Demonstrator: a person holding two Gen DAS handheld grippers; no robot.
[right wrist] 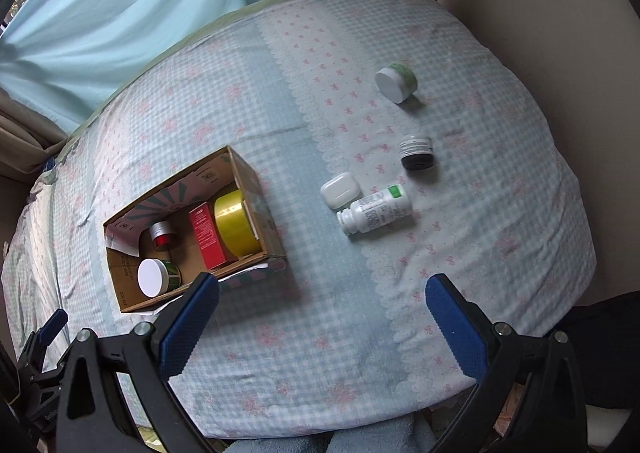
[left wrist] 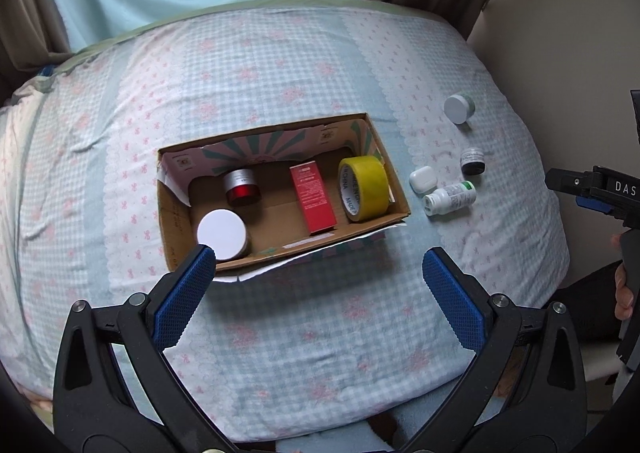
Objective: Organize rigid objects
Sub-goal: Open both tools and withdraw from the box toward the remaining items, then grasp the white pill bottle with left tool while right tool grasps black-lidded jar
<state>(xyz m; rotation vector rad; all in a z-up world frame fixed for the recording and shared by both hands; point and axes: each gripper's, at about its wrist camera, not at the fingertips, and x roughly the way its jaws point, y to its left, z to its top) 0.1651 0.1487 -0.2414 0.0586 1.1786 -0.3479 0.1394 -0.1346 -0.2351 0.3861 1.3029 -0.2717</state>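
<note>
While both grippers, left [left wrist: 318, 265] and right [right wrist: 322, 291], gape empty above the bed's [right wrist: 460, 253] near edge, the box [left wrist: 400, 199] holds tape [left wrist: 364, 187].

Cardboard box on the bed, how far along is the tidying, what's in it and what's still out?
Done: the cardboard box already holds the yellow tape roll, red carton, red jar and white-lidded jar.
In hand: nothing; the left gripper and right gripper are open.
Left on the bedsheet: earbud case, pill bottle, dark jar, green-banded jar.

Tape roll [left wrist: 363, 188] in box [left wrist: 400, 200], bottle [left wrist: 450, 198] beside.
</note>
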